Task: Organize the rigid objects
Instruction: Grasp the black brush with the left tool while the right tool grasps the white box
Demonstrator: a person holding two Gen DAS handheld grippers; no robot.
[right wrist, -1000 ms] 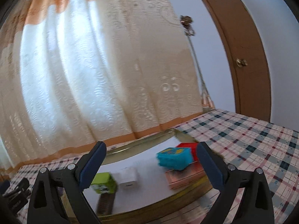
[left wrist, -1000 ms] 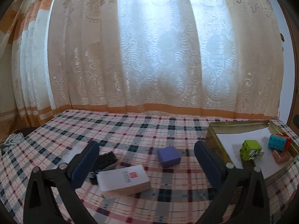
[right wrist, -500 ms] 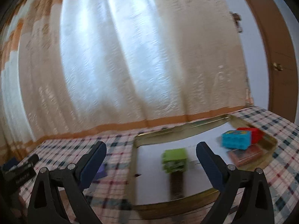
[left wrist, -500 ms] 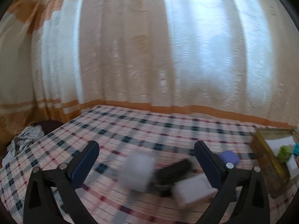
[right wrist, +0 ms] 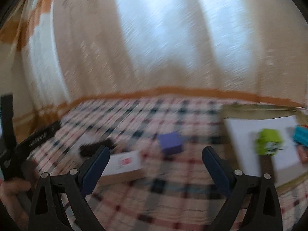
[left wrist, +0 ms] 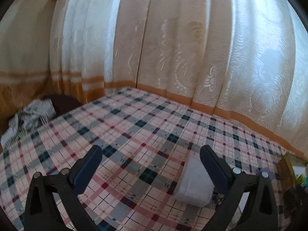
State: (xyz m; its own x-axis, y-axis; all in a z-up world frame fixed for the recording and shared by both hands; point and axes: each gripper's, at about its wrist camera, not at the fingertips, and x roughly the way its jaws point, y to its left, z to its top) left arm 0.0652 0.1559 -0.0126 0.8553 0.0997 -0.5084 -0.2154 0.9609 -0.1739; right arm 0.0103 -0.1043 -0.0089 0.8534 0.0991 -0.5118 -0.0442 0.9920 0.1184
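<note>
Both tools are released, jaws wide and empty. Low in the left wrist view, a white block [left wrist: 194,184] lies just beside the left tool [left wrist: 150,165], against its right finger. In the blurred right wrist view, one purple cube [right wrist: 170,141] sits between the right tool's [right wrist: 155,163] fingers on the plaid tabletop [right wrist: 173,175]; one white box [right wrist: 125,162] with an unreadable red mark lies lower left; one green block [right wrist: 268,141] rests in the tray [right wrist: 259,109] at right.

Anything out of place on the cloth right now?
Nothing damaged or spilled. A purple block, a white box and a dark object lie loose on the plaid cloth outside the tray, which holds the green block. Both tongs are open and empty.
</note>
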